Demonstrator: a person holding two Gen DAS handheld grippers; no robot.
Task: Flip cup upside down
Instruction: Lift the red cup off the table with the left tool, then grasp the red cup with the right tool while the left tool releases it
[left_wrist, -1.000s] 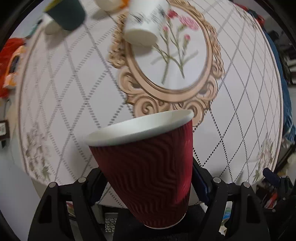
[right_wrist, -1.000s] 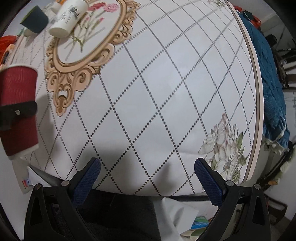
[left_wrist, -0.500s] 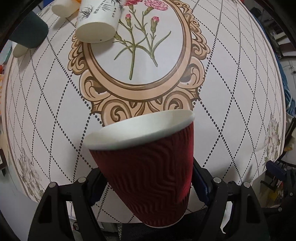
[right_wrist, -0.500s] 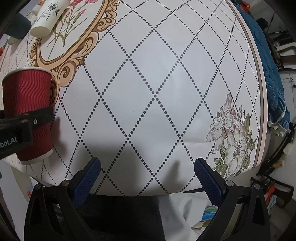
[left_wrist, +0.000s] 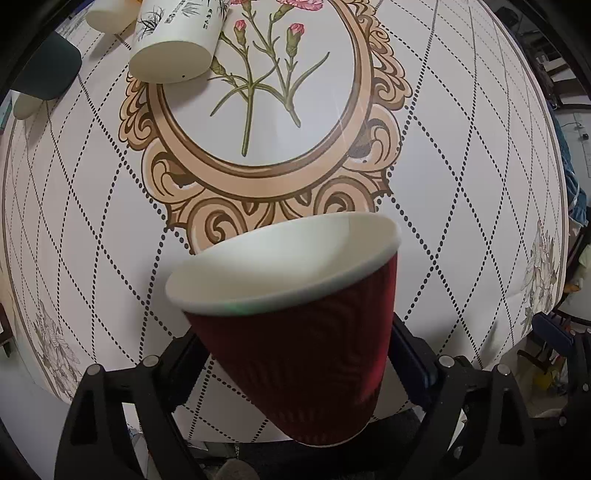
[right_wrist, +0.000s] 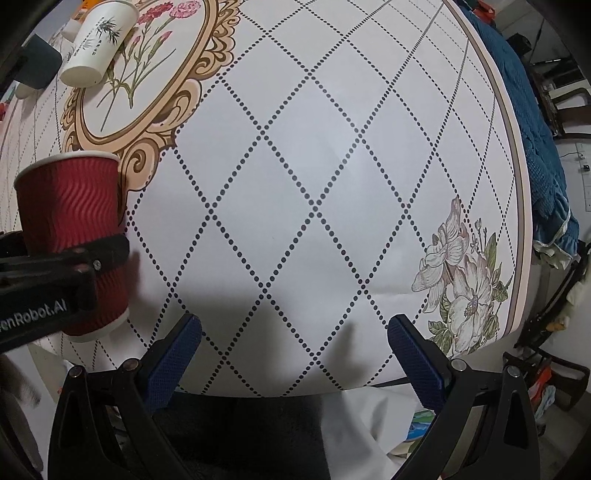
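Observation:
My left gripper (left_wrist: 299, 354) is shut on a dark red ribbed paper cup (left_wrist: 295, 339) with a white inside. It holds the cup mouth up, tilted slightly, above the near edge of the table. The same cup (right_wrist: 70, 236) shows at the left of the right wrist view, clamped by the left gripper's black fingers (right_wrist: 92, 254). My right gripper (right_wrist: 291, 354) is open and empty over the table's near edge, to the right of the cup.
The round table (right_wrist: 314, 166) has a white cloth with a diamond grid and an ornate flower medallion (left_wrist: 266, 92). A white printed cup (left_wrist: 173, 48) stands upside down at the medallion's far left. A dark green cup (left_wrist: 44, 74) is beyond it. Blue fabric (right_wrist: 532, 122) lies off the right edge.
The left gripper has carried the red cup forward over the table and tipped its mouth more toward the camera. The right gripper has drifted forward and stayed open.

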